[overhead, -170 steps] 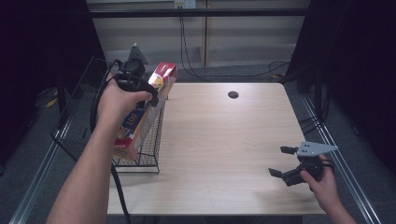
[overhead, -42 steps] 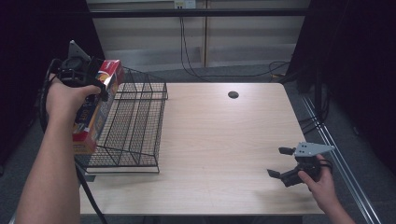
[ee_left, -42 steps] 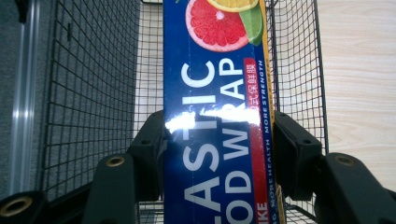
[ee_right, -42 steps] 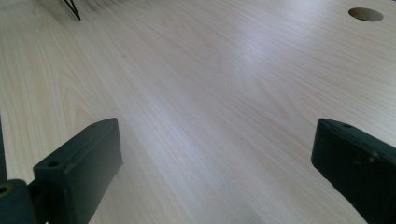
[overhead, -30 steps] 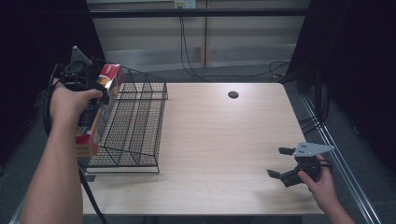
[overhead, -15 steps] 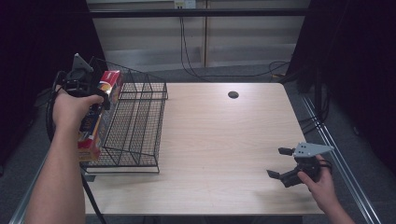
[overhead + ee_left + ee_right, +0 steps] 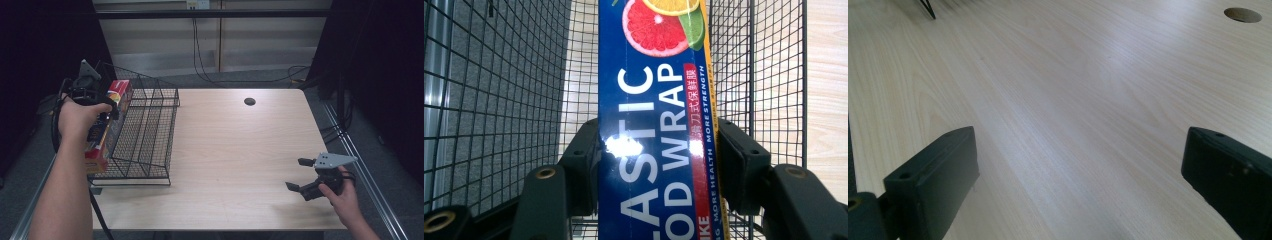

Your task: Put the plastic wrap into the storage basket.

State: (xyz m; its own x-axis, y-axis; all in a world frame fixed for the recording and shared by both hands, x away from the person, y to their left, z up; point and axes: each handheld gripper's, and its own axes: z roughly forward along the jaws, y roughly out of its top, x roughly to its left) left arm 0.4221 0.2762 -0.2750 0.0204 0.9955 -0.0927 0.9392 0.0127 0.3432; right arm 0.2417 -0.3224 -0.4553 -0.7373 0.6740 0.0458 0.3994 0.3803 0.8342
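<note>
At the table's (image 7: 240,150) left edge we see the left hand-held gripper (image 7: 659,150) clamped on a plastic wrap box (image 7: 659,125), one jaw pressed to each long side (its blue face carries citrus slices and white lettering). From the high view the box (image 7: 107,125) stands against the outer left side of a black wire basket (image 7: 150,130), which sits on the table. Near the front right corner, the right hand-held gripper (image 7: 302,175) hovers low over bare wood with its jaws spread wide, holding nothing. A round hole (image 7: 249,101) lies toward the far edge.
</note>
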